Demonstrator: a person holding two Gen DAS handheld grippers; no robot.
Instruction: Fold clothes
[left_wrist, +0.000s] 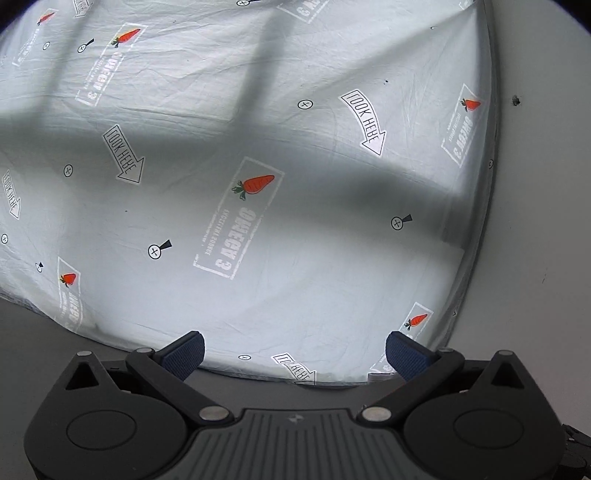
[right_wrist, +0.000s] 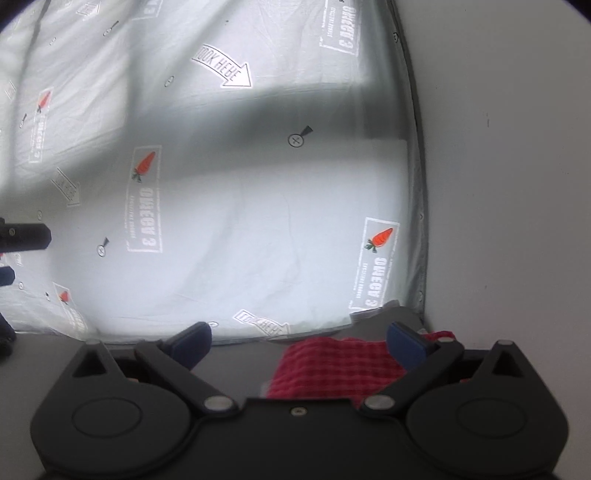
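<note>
1. A big pale printed cloth (left_wrist: 258, 155) lies spread flat on the grey surface (left_wrist: 546, 184). It has carrot pictures and "LOOK HERE" arrows on it.
2. A red checked cloth (right_wrist: 332, 363) lies on the surface just past the near edge of the printed cloth, right under the right hand-held gripper.
3. The left hand-held gripper (left_wrist: 294, 356) is wide open. It holds nothing. It hangs over the near edge of the printed cloth.
4. The right hand-held gripper (right_wrist: 298, 345) is wide open too and holds nothing. The red checked cloth shows between its blue fingers (right_wrist: 406, 347), but they do not squeeze it.
5. I think a grab comes next, so here is what could go wrong:
   - The right fingers could pinch both cloths if they close where the two lie so near each other.
   - The fingers could slip off a thin, flat edge.
   - If only one hand lifts, the fold could come out crooked.
</note>
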